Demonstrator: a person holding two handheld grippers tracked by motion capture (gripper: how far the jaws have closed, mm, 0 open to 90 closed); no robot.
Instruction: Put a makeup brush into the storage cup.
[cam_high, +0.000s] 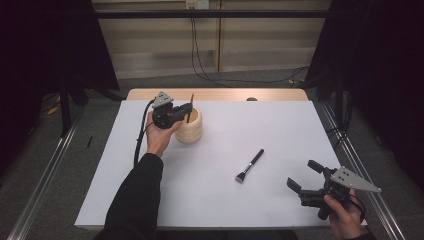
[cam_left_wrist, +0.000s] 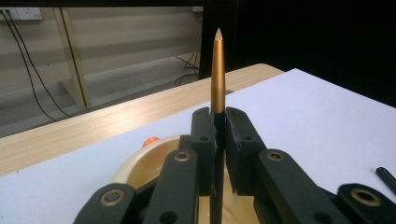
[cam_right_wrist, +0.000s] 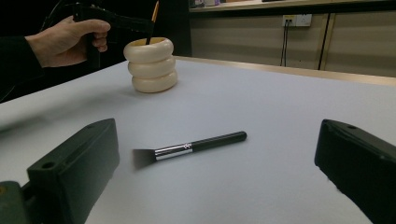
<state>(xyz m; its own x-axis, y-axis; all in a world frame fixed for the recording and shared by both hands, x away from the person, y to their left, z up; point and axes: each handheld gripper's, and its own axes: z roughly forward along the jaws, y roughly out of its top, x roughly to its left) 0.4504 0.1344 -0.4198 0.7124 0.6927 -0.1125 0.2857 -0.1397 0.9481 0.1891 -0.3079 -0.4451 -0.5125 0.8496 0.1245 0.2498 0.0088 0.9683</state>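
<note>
Holding my left gripper (cam_high: 186, 113) over the far left part of the table, I have its jaws clamped tight on a slim gold-handled brush (cam_left_wrist: 217, 70), which stands upright between the pads with its pointed end up. In the left gripper view the gold handle rises straight out of the pinch, and its lower end runs down into the mouth of the cream ribbed holder (cam_high: 190, 127) just beneath the jaws; whether that end touches the bottom inside I cannot tell. The holder (cam_right_wrist: 150, 64) sits upright on the white table (cam_high: 280, 130), made of three stacked rounded rings, and my left hand (cam_high: 159, 137) wraps the gripper body just to its left. My right gripper (cam_high: 305, 175) rests low at the near right corner, its jaws spread wide with nothing between them, pointing toward the middle of the table. In the right gripper view the two black jaws frame a second brush, the black-handled flat brush (cam_right_wrist: 187, 149), which lies flat on the white surface well apart from them, bristles to the left in that view and handle to the right. In the high view this flat brush (cam_high: 250, 166) lies on a slant near the middle of the table, between the holder and my right gripper, bristles at the near end.
</note>
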